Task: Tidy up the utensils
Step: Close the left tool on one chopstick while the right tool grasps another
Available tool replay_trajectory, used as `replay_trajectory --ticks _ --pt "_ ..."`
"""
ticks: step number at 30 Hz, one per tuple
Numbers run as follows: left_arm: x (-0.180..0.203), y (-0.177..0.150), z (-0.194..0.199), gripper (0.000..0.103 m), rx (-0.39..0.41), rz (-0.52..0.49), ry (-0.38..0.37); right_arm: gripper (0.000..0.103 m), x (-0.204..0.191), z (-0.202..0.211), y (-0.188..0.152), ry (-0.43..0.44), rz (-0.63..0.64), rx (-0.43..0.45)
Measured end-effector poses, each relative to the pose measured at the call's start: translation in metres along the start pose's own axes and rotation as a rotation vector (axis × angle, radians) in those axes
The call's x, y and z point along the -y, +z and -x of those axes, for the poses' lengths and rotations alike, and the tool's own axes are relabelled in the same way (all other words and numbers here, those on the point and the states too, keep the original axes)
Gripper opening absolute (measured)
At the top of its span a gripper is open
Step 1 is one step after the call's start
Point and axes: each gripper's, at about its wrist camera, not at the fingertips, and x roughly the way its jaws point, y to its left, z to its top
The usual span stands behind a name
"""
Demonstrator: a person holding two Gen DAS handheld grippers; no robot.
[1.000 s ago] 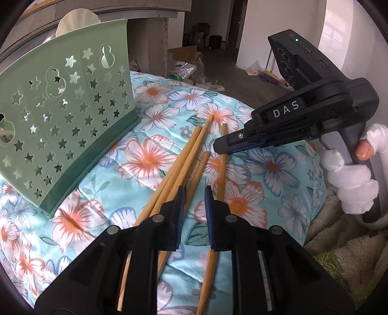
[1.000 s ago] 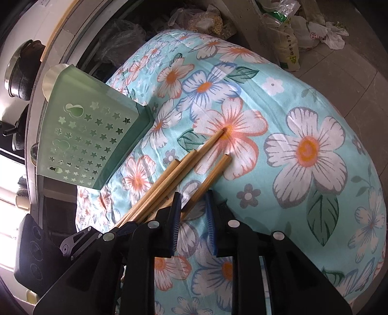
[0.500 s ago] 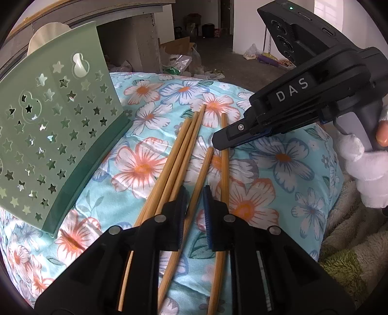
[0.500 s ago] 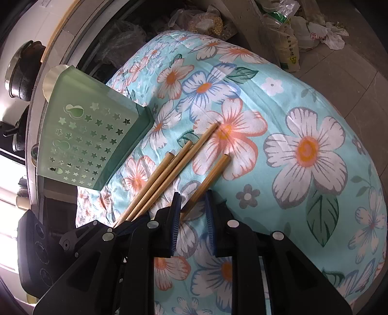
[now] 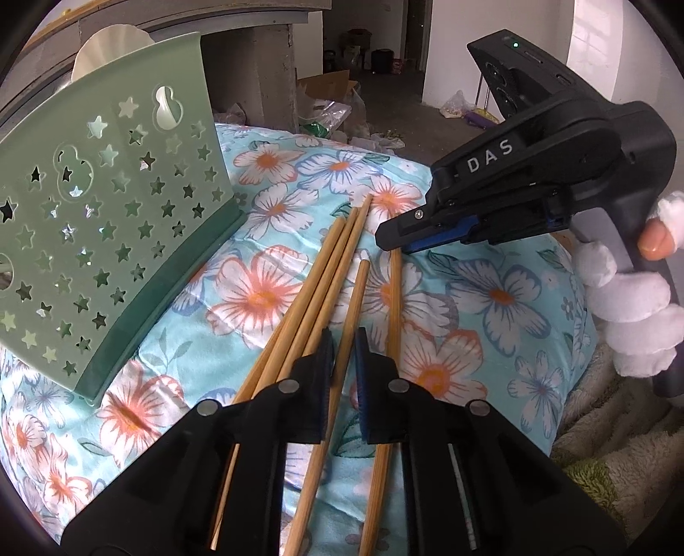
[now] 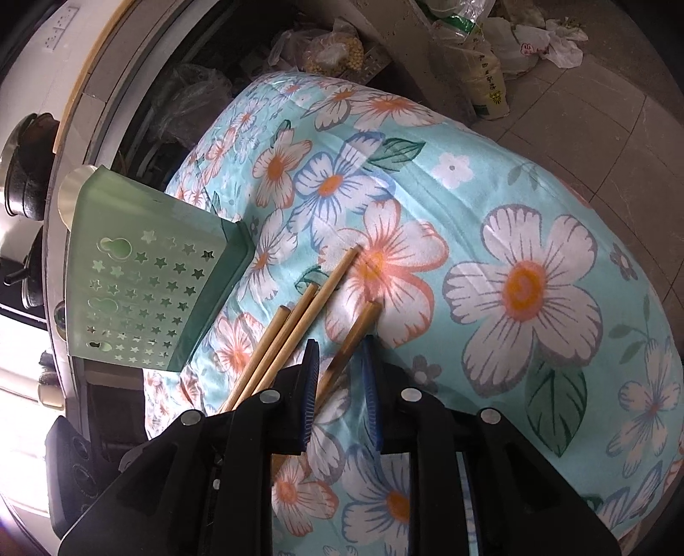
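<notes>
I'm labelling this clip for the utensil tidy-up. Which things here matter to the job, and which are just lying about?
Job: chopsticks, green holder, left gripper closing around one chopstick, right gripper closing around another.

Lying about: floral cloth, plastic bags, cardboard box.

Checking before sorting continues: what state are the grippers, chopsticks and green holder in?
left gripper, jaws closing around the middle chopstick, not yet pressing it.
right gripper, open, the rightmost chopstick between its jaws.
chopsticks, lying loose on the floral quilt.
green holder, tilted on the quilt.
</notes>
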Motion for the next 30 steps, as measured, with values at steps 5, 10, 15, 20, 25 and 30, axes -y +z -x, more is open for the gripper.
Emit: replay_trajectory --ticks 5,10,15,20,25,30 --pt "-0.008 0.004 0.016 0.005 0.033 0.062 -0.038 0.014 0.007 0.003 0.002 0.041 -0.038 0.002" --pt "-0.019 0.012 0.032 0.005 0.083 0.136 -0.082 0.011 0.003 0.02 0.001 0.068 -0.014 0.05" --pt "-0.032 0.02 0.052 0.005 0.145 0.197 -0.124 0.01 -0.015 0.046 0.0 0.074 0.076 0.139" --pt "-0.047 0.027 0.072 0.005 0.192 0.277 -0.184 0.007 -0.033 0.068 -0.003 0.058 0.177 0.215" --pt "-0.062 0.032 0.085 0.005 0.227 0.348 -0.24 0.006 -0.044 0.077 -0.008 0.052 0.239 0.246" --pt "-0.07 0.033 0.095 0.005 0.259 0.388 -0.274 0.006 -0.051 0.083 -0.011 0.067 0.265 0.258"
